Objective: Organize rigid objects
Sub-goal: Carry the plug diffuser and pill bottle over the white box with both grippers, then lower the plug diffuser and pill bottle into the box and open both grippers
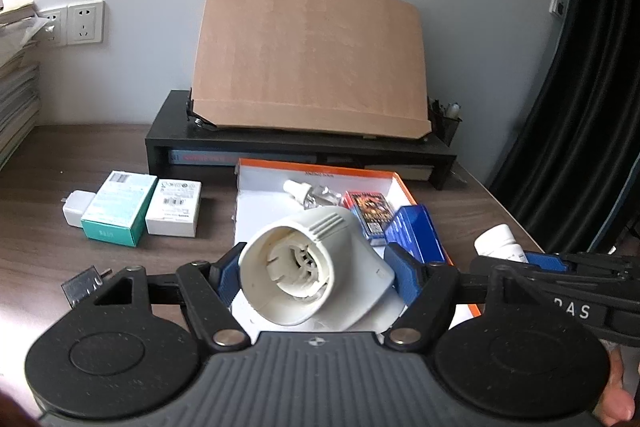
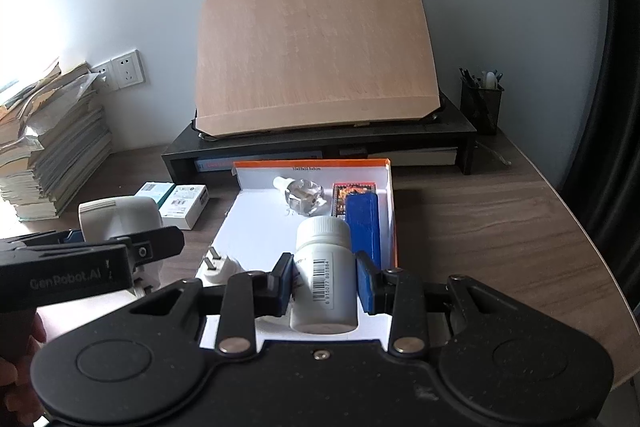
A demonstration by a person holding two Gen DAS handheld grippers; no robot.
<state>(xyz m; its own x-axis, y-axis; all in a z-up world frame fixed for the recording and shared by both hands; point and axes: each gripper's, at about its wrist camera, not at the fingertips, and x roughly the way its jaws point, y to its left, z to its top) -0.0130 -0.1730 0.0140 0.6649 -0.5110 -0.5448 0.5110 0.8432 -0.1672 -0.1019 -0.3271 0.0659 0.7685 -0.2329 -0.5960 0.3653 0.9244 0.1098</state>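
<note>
Over tray (image 2: 390, 211), left hand-held gripper (image 1: 314, 269) clamps lamp socket (image 1: 308, 267), right hand-held gripper (image 2: 325, 283) pill bottle (image 2: 325, 275).

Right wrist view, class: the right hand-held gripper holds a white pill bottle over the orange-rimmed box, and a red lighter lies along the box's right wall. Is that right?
One detail is wrong. The item along the right wall of the box is a blue case, not a red lighter. The right wrist view shows it. The rest stands: the right hand-held gripper holds the white pill bottle over that box.
</note>
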